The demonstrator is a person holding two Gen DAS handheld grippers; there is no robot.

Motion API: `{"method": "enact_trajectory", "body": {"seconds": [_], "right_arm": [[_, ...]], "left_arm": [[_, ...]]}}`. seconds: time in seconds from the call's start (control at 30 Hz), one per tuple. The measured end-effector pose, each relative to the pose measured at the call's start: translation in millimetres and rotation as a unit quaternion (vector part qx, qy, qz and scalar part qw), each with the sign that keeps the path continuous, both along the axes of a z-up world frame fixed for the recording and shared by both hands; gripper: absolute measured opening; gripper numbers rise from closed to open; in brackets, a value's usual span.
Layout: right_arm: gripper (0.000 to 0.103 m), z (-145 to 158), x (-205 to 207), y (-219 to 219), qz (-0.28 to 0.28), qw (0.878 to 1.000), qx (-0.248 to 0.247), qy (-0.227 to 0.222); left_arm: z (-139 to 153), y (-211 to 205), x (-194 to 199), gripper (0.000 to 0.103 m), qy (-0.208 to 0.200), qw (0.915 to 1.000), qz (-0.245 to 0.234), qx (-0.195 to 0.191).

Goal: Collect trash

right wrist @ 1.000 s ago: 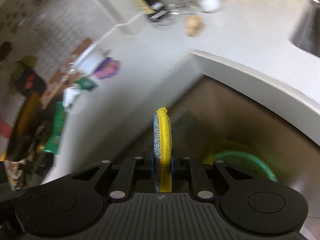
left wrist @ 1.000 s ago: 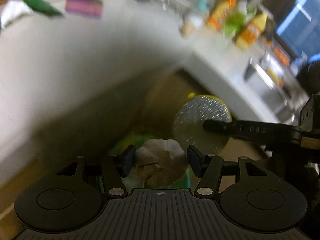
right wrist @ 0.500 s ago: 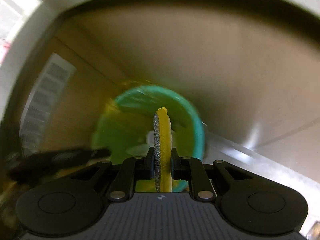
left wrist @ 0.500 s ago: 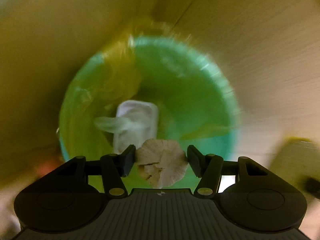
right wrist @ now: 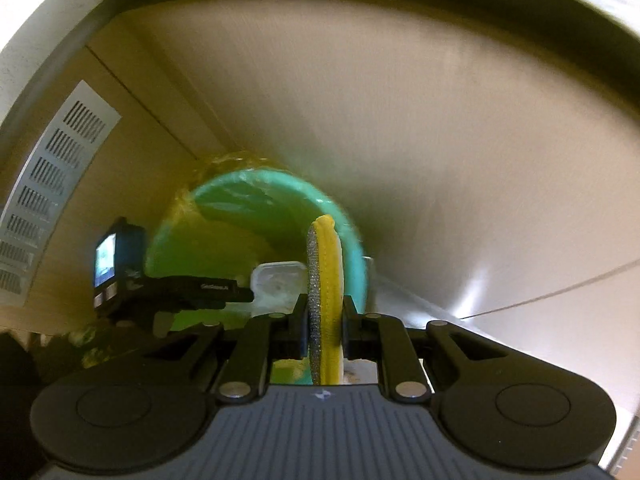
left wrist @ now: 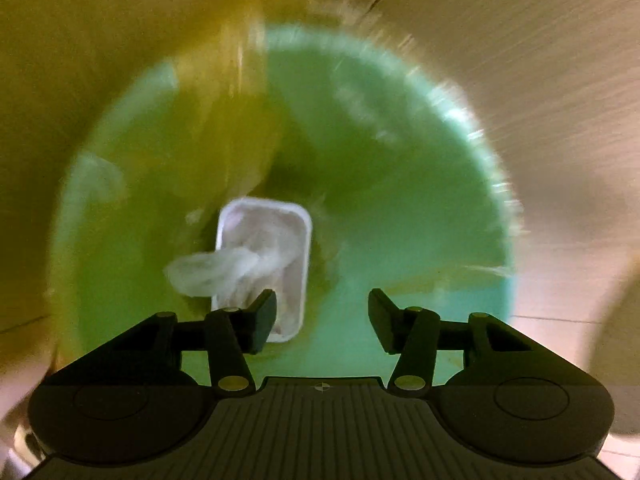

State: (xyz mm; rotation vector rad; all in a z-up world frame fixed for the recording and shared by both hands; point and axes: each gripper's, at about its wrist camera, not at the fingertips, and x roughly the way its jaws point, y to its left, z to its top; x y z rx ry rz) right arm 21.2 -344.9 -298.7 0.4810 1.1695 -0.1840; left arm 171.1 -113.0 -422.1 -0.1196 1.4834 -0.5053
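Observation:
A green bin (left wrist: 400,208) lined with a yellowish bag stands on the floor below me. A white plastic tray (left wrist: 276,240) with crumpled film lies at its bottom. My left gripper (left wrist: 322,316) hangs over the bin, open and empty; the garlic bulb is out of sight. In the right wrist view the bin (right wrist: 256,208) and the tray (right wrist: 276,280) show too. My right gripper (right wrist: 324,320) is shut on a round yellow and silver scouring pad (right wrist: 324,304), held on edge above the bin's rim. The left gripper (right wrist: 224,292) reaches in from the left.
Beige cabinet fronts (right wrist: 440,140) and the white counter edge (right wrist: 80,12) curve above the bin. A vent grille (right wrist: 52,184) sits at the left. Pale wood floor (left wrist: 540,60) surrounds the bin.
My left gripper has opened and the garlic bulb it held is gone from between its fingers. Both grippers have come closer over the bin. The right still holds the pad.

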Motion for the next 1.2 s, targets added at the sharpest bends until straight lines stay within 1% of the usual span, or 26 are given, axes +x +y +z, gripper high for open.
{"method": "enact_trajectory", "body": {"seconds": [0.1,0.17,0.23,0.37,0.43,0.5,0.57,0.6,0.67,0.77,0.83,0.9,0.97,1.0,1.07,1.13,1.2], "right_arm": [[0.015,-9,25,14,0.030,0.999,0.016,-0.001],[0.015,-18,46,25,0.051,0.998,0.031,0.006],[0.015,-35,69,36,0.067,0.996,0.049,0.020],[0.015,-76,111,59,0.092,0.991,0.075,0.055],[0.019,-90,126,70,0.107,0.989,0.073,0.064],[0.030,-97,137,79,0.114,0.988,0.060,0.086],[0.036,-96,138,81,0.115,0.987,0.056,0.097],[0.036,-94,138,81,0.116,0.987,0.052,0.101],[0.036,-85,133,78,0.121,0.986,0.045,0.109],[0.036,-63,126,78,0.126,0.985,0.044,0.109],[0.036,-41,123,81,0.129,0.986,0.045,0.097],[0.036,-15,121,87,0.134,0.986,0.056,0.078],[0.036,12,120,94,0.140,0.986,0.075,0.056],[0.037,28,119,99,0.147,0.985,0.085,0.043],[0.037,60,120,114,0.167,0.981,0.100,0.014],[0.038,91,123,135,0.192,0.974,0.114,-0.017],[0.039,121,128,159,0.223,0.964,0.133,-0.048]], "left_arm": [[53,25,-17,0.056,-0.022,0.9988,0.019,-0.040],[79,42,-28,0.056,-0.027,0.9967,0.041,-0.064],[104,60,-41,0.056,-0.036,0.9942,0.061,-0.081],[141,90,-55,0.056,-0.057,0.9896,0.099,-0.088],[154,106,-60,0.056,-0.065,0.9868,0.119,-0.088],[164,118,-64,0.056,-0.075,0.9843,0.135,-0.085],[174,128,-67,0.056,-0.083,0.9822,0.147,-0.082],[177,134,-69,0.056,-0.088,0.9812,0.152,-0.081],[187,141,-73,0.056,-0.097,0.9791,0.160,-0.079],[213,148,-76,0.056,-0.119,0.9758,0.161,-0.088],[236,151,-78,0.056,-0.138,0.9730,0.158,-0.096],[262,154,-78,0.056,-0.158,0.9680,0.162,-0.109],[287,162,-76,0.056,-0.173,0.9604,0.174,-0.131],[297,166,-75,0.056,-0.184,0.9571,0.178,-0.136],[322,174,-71,0.056,-0.218,0.9491,0.187,-0.129],[350,189,-68,0.056,-0.256,0.9384,0.200,-0.116],[372,205,-64,0.056,-0.287,0.9266,0.224,-0.093]]}}
